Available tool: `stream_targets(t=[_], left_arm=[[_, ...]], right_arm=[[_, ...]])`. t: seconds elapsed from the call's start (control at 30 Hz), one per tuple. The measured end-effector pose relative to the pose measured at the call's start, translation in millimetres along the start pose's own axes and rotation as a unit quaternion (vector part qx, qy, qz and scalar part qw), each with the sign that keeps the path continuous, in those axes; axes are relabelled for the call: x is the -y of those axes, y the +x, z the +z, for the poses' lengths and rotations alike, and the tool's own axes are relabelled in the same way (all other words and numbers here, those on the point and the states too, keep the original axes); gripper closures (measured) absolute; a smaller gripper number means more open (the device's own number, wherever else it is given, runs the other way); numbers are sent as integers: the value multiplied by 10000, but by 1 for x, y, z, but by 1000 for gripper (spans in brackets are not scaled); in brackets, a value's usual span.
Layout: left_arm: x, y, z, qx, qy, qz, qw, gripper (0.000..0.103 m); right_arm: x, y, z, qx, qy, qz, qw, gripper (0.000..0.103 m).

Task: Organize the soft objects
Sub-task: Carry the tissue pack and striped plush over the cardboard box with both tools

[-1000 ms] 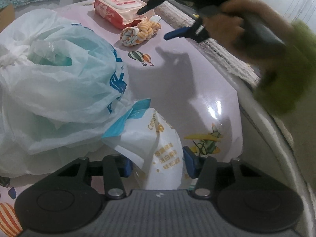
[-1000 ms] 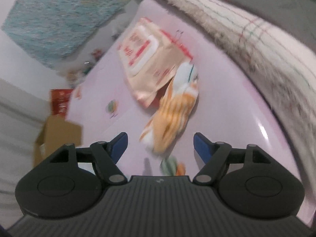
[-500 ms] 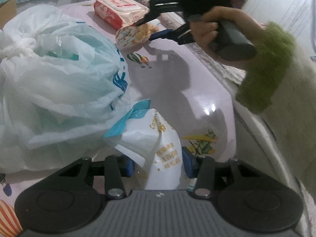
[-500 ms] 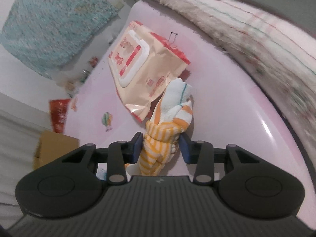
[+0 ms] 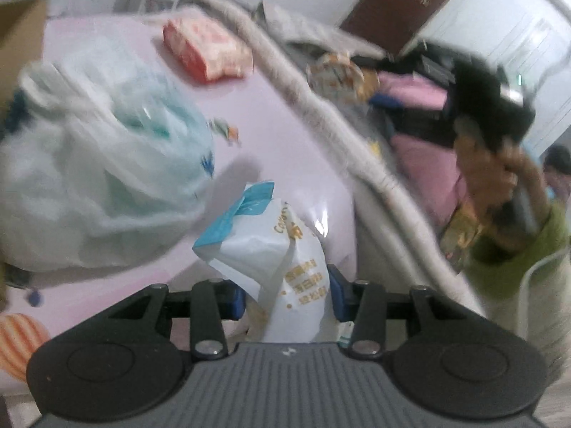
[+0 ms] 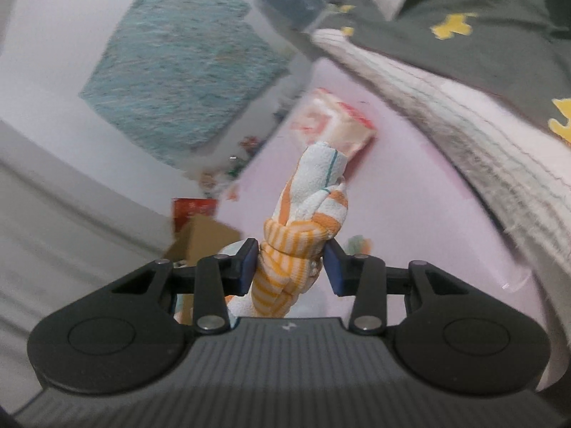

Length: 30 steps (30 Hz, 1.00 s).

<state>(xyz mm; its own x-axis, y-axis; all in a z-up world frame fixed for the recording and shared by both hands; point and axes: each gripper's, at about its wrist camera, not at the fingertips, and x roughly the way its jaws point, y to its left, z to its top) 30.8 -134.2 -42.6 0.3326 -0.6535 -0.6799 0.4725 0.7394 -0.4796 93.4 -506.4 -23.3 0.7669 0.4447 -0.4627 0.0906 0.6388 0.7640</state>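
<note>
Left gripper (image 5: pixel 285 290): blue fingers (image 5: pixel 237 297) on either side of a white pouch (image 5: pixel 285 260) with a teal top corner and orange print. The fingers are closing, pads pressing the pouch's sides; the pouch stands up between them above the pink worktop (image 5: pixel 292 149).

Right gripper (image 6: pixel 289 265): fingers (image 6: pixel 246 265) clenched on a rolled cloth (image 6: pixel 303 221), orange-and-white striped at the held end, white with a teal line at the far end. The cloth sticks up and forward from the fingers, clear of the worktop (image 6: pixel 410 192). In the left wrist view the same cloth (image 5: pixel 339 75) shows blurred at upper right, off the worktop and in front of the bedding, with the hand (image 5: pixel 489 174) holding the gripper handle and a green sleeve (image 5: pixel 524 249) below it.

Plastic bag (image 5: pixel 100 164): large, white and pale teal, translucent, knotted at top, on the worktop left of the pouch.

Wipes pack (image 5: pixel 207 48): red and peach, flat on the worktop's far end; also seen behind the cloth in the right wrist view (image 6: pixel 335 125).

Blanket (image 6: pixel 464 121): white, fringed, along the worktop's right edge.

Cardboard box (image 6: pixel 200 235): brown, beyond the worktop's left side.

Rug (image 6: pixel 182 53): teal, on the floor.
</note>
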Motion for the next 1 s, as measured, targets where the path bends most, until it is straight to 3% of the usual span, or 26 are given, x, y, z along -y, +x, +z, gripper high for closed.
stream_targets(t=[0.17,0.3,0.53,0.77,0.87,0.97,1.0], left_arm=[[-17,-70,5,603,-316,-22,9977,59],[-40,-130,8,1315,-588,371,9889,59],[-95,-201,14,2278,-1173,1472,9553,59],[-155,-217,23,2330,-1713,2636,9203,59],[-178,-210,25,2211,-1908,2825,9137,59],[-195,-207,26,2129,-1999,2999,9082,59],[-198,-210,24,2105,-2020,3045,9067,59]], right_arm=[[-44,-7,-14,-82,-300,679,9972,65],[-86,15,-27,-381,-598,1158,9907,64],[-157,82,-54,-1161,-1021,1667,9738,64],[-218,138,-94,-1931,-1582,1653,9541,64],[-253,162,-115,-2360,-2300,1527,9317,64],[-292,189,-135,-2749,-3348,1356,8910,64],[-304,199,-142,-2923,-3727,1298,8711,64]])
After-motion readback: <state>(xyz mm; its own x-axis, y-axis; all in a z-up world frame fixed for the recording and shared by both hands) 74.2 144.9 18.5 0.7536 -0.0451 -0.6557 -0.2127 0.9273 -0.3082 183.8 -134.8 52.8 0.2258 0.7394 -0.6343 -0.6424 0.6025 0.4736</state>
